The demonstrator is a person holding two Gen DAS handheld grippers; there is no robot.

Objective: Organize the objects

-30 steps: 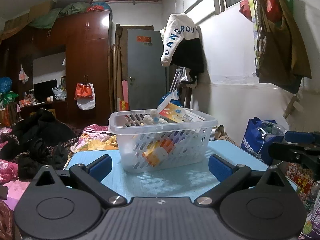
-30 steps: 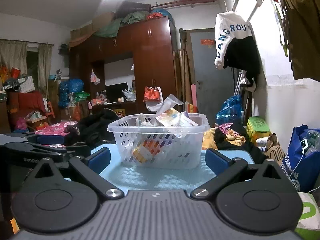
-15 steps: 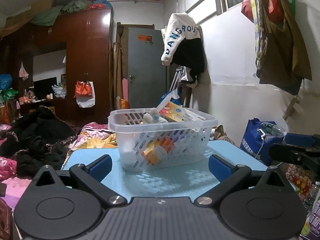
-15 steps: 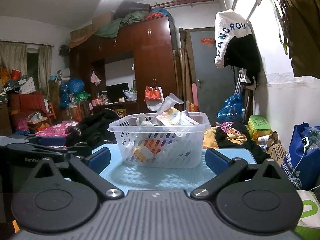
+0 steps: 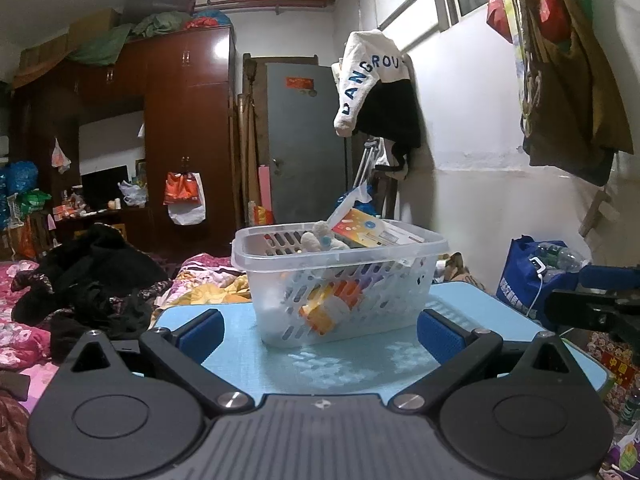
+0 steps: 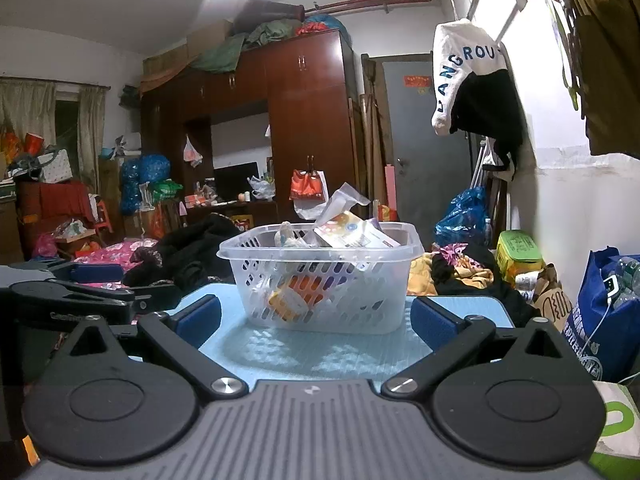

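A clear plastic basket [image 5: 340, 276] [image 6: 324, 280] stands on the light blue table [image 5: 360, 364] [image 6: 320, 356]. It holds a flat printed box [image 5: 372, 230] [image 6: 352, 232], an orange box [image 5: 332, 304] [image 6: 296, 292], a pale soft toy [image 5: 320, 238] and a clear bag. My left gripper [image 5: 320, 332] is open, a short way in front of the basket, with nothing between its blue pads. My right gripper [image 6: 316, 320] is open too, just short of the basket, empty. Each gripper shows at the edge of the other's view.
A bed with dark clothes [image 5: 80, 280] lies left of the table. A blue bag [image 5: 532, 280] [image 6: 608, 312] stands on the floor at the right by the wall. A dark wardrobe [image 6: 304, 128] and a grey door [image 5: 304, 148] stand behind. Clothes hang on the right wall.
Both views have sunk slightly and the basket sits a touch higher and closer in the frames. Both grippers stay open and the basket has not moved.
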